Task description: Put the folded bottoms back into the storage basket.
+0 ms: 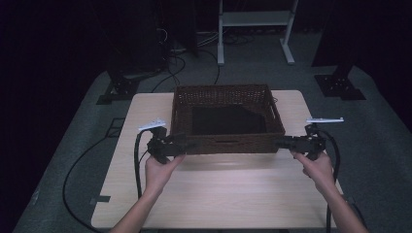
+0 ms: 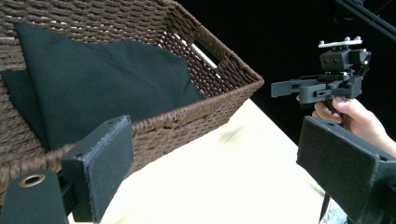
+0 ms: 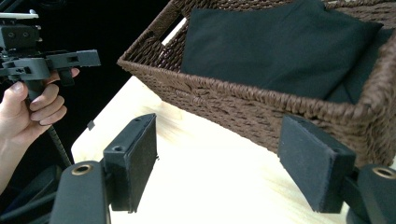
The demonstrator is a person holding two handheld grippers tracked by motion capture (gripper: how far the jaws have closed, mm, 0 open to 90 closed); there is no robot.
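Observation:
A brown wicker basket (image 1: pixel 228 143) stands on the far half of a light wooden table (image 1: pixel 218 194), with a folded black cloth (image 1: pixel 228 120) lying inside it. My left gripper (image 1: pixel 186 144) is open at the basket's front left corner. My right gripper (image 1: pixel 280 143) is open at the front right corner. In the left gripper view the jaws of the left gripper (image 2: pixel 219 158) stand wide apart, one pad against the basket (image 2: pixel 224 88) wall, with the cloth (image 2: pixel 107 79) beyond. In the right gripper view the right gripper (image 3: pixel 224 158) is equally wide, beside the basket (image 3: pixel 224 102) and cloth (image 3: pixel 271 46).
A white metal stand (image 1: pixel 252 19) is on the floor behind the table. Black stand bases (image 1: pixel 119 90) sit at the far left and far right (image 1: pixel 340 87). Cables (image 1: pixel 73 179) trail over the grey floor on the left. Bare tabletop lies between the basket and the near edge.

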